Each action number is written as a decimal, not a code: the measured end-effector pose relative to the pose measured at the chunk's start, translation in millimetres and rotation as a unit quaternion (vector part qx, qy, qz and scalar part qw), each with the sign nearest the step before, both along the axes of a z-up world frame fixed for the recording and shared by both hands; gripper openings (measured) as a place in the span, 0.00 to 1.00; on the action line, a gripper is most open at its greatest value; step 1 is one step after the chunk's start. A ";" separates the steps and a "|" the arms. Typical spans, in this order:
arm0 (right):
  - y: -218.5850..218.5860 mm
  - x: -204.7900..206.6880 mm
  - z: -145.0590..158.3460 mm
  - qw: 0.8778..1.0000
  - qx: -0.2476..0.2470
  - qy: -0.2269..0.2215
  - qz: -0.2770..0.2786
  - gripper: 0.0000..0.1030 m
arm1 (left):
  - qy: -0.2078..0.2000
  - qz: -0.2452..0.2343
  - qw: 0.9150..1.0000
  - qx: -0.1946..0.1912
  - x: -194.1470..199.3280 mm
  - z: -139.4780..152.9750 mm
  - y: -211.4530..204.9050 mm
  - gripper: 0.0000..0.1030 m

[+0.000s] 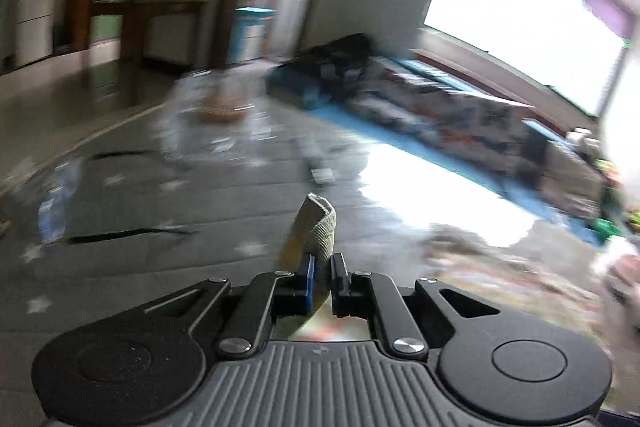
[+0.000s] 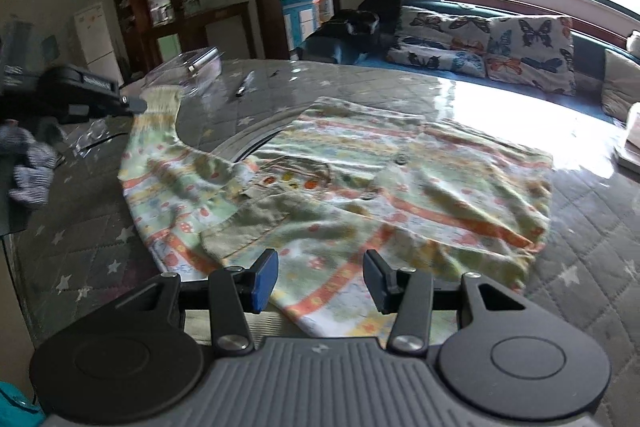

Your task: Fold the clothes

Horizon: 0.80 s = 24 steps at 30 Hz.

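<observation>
A small child's garment (image 2: 340,183) with green, white and orange stripes and a beige collar lies spread on the grey quilted table (image 2: 580,251). My left gripper (image 1: 323,267) is shut on the ribbed beige cuff (image 1: 318,223) of its sleeve and holds it lifted; in the right wrist view this gripper (image 2: 138,103) shows at the far left, pulling the sleeve (image 2: 158,115) out. My right gripper (image 2: 320,275) is open and empty, hovering just above the near hem of the garment.
A clear plastic box (image 2: 188,67) and a pen (image 2: 244,85) lie at the table's far side. A dark striped cloth (image 2: 30,163) sits at the left edge. A sofa with butterfly cushions (image 2: 480,43) runs behind the table under the window.
</observation>
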State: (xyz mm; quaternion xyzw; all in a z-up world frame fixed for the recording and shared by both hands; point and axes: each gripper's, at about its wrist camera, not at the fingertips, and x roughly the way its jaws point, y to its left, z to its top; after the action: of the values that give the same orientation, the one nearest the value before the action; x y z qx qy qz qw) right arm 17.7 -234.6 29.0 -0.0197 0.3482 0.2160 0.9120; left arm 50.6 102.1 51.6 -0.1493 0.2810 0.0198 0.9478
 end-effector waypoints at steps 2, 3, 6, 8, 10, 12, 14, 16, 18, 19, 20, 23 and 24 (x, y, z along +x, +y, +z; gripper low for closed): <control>-8.2 -1.2 0.0 1.000 0.005 0.000 -0.011 0.46 | -0.009 -0.042 0.999 -0.011 -3.0 9.9 -24.4 0.08; -12.3 -1.9 0.1 1.000 0.008 -0.001 -0.017 0.46 | -0.012 -0.066 0.998 -0.014 -4.6 13.9 -38.6 0.08; -27.9 -4.8 1.0 0.999 0.011 -0.006 -0.041 0.46 | -0.016 -0.134 0.991 -0.024 -8.8 23.8 -80.5 0.07; -39.8 -6.8 2.3 0.998 0.015 -0.009 -0.059 0.46 | -0.013 -0.174 0.984 -0.031 -11.6 24.7 -107.0 0.07; -52.4 -9.3 3.8 0.997 0.018 -0.012 -0.080 0.46 | -0.011 -0.212 0.977 -0.037 -15.3 23.0 -132.2 0.06; -64.8 -11.1 4.9 0.995 0.022 -0.013 -0.099 0.46 | -0.006 -0.244 0.969 -0.039 -18.0 20.3 -156.1 0.06; -77.0 -12.9 5.3 0.993 0.025 -0.014 -0.118 0.46 | -0.001 -0.272 0.961 -0.041 -19.0 15.1 -173.4 0.06; -86.4 -14.5 4.8 0.991 0.028 -0.014 -0.133 0.46 | 0.006 -0.299 0.953 -0.041 -20.1 8.3 -189.4 0.06; -94.1 -14.9 4.6 0.989 0.030 -0.015 -0.147 0.46 | 0.017 -0.321 0.946 -0.036 -22.9 -1.2 -199.8 0.07; -97.3 -14.9 4.3 0.988 0.030 -0.016 -0.153 0.46 | 0.024 -0.330 0.943 -0.034 -23.6 -7.0 -204.5 0.07; -100.8 -15.2 4.0 0.987 0.030 -0.016 -0.159 0.46 | 0.031 -0.339 0.940 -0.032 -23.9 -13.2 -209.3 0.07; -107.2 -13.9 3.2 0.984 0.033 -0.012 -0.173 0.46 | 0.056 -0.360 0.931 -0.033 -27.0 -29.2 -218.0 0.08; -108.6 -13.4 3.0 0.984 0.035 -0.010 -0.176 0.46 | 0.062 -0.364 0.929 -0.032 -28.4 -33.4 -219.8 0.09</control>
State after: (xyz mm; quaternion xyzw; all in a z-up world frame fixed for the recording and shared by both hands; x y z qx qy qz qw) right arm 4.3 -343.2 32.0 0.0718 0.3288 0.0636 0.9395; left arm 22.2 -117.7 18.2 -0.0653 0.3750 -0.3268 0.8650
